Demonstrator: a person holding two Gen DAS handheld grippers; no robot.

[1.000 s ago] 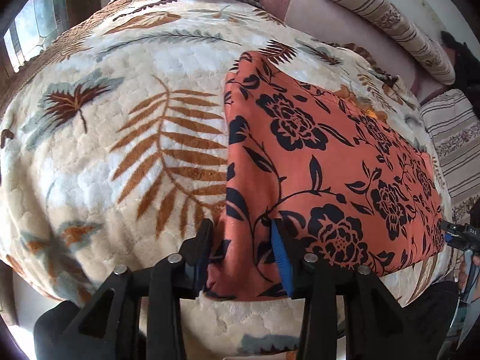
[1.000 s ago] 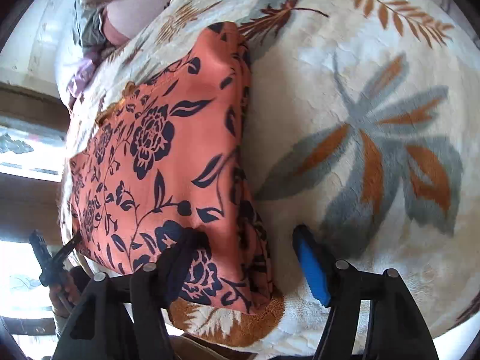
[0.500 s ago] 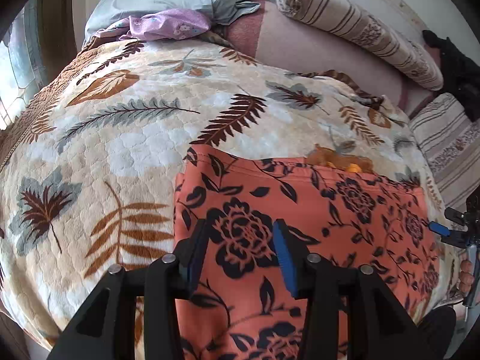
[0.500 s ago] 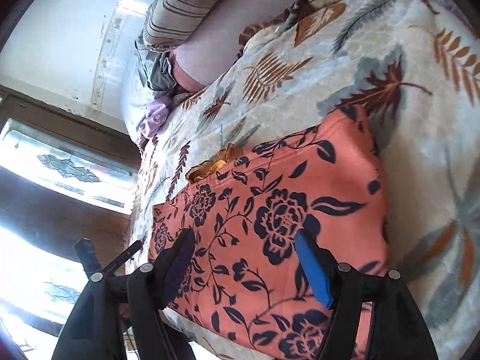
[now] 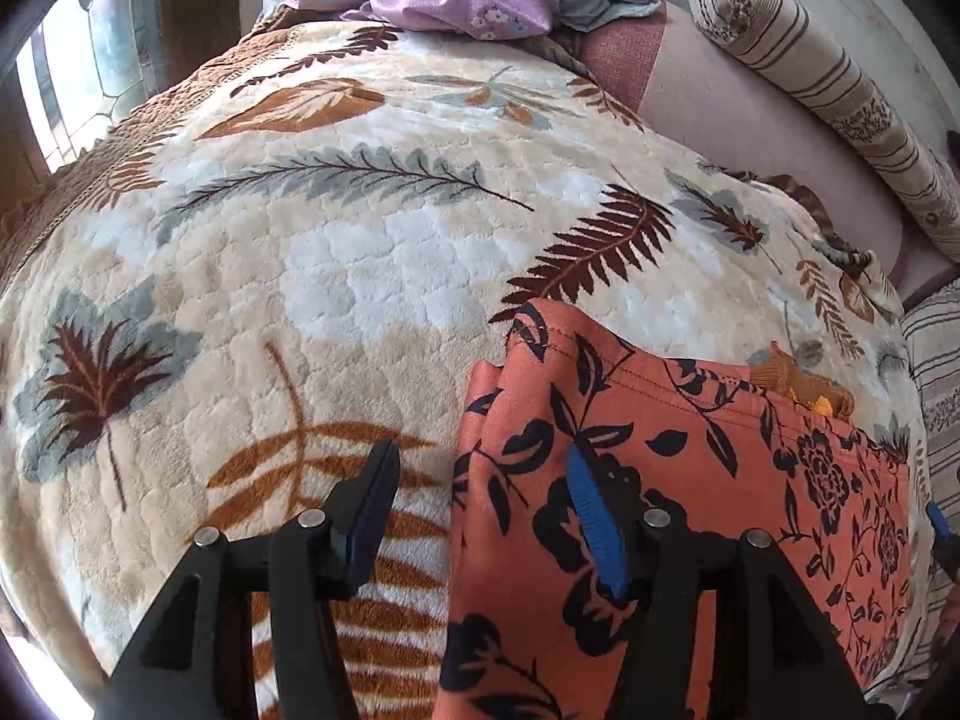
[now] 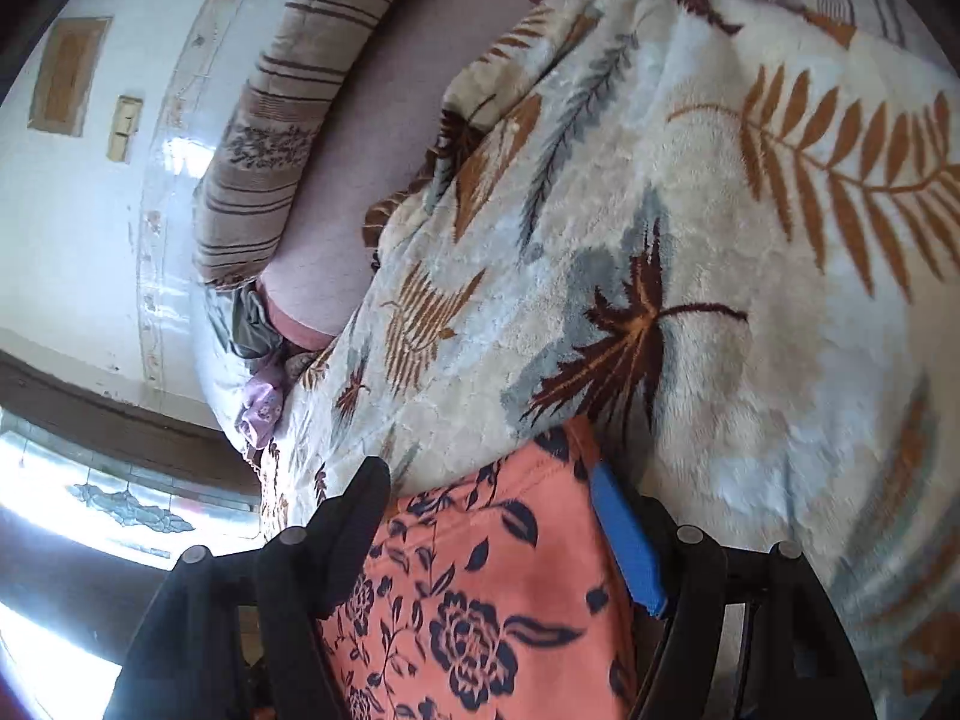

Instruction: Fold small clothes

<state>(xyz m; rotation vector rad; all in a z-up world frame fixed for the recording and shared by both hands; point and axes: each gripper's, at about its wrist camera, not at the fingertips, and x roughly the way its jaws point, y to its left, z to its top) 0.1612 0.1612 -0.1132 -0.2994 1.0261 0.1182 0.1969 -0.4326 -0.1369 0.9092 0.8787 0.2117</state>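
- Lying folded on blanket (image 5: 336,276): orange garment (image 5: 708,480) with dark flower print, low and right in left view, hemmed edge toward the far side.
- Cut off by the bottom frame in both views, so near edge of garment out of sight.
- Left gripper (image 5: 480,498) spread wide, gripping nothing; left finger over bare blanket, blue-padded right finger over the cloth, garment's left edge between them. Touching or hovering: cannot tell.
- Right gripper (image 6: 489,510) likewise wide apart, garment's corner between the fingers, not pinched. Blue pad just beside the cloth's right edge; contact unclear through blur.
- Small yellow-brown bit (image 5: 804,381) poking out at garment's far edge, too small to identify.
- Beyond blanket: striped bolster (image 5: 840,90), lilac cloth (image 5: 456,0) on grey bedding, partly hidden behind blanket's rise.
- Sliver of blue at far right edge of left view, cropped, unidentifiable.
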